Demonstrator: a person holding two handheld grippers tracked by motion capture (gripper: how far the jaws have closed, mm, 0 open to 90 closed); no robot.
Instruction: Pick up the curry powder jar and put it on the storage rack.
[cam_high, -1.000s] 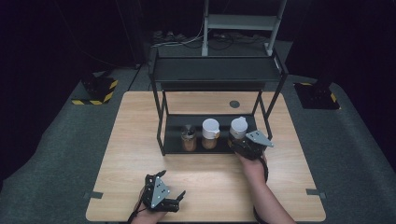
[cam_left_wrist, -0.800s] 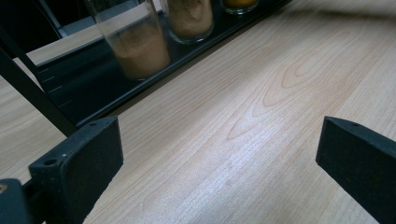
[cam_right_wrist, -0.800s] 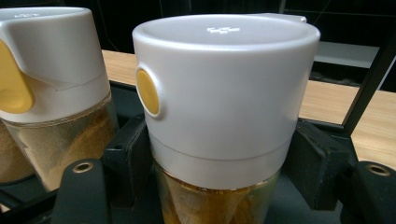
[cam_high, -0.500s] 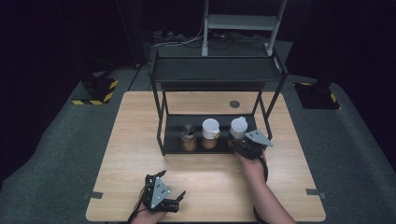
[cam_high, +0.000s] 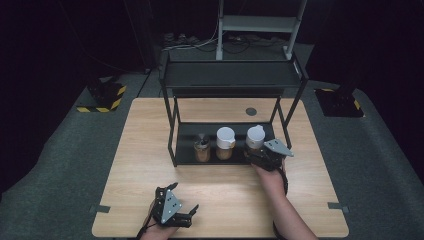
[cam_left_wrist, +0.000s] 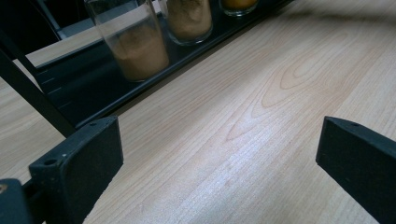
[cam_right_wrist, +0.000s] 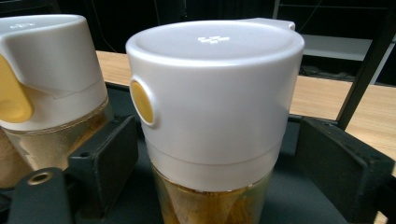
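The jaws of the right gripper have just been opening and now stand apart on both sides of the white-lidded jar, not pressing it. The jar stands on the low shelf of the black rack, next to two more jars. The left gripper rests low on the worktop, jaws wide open
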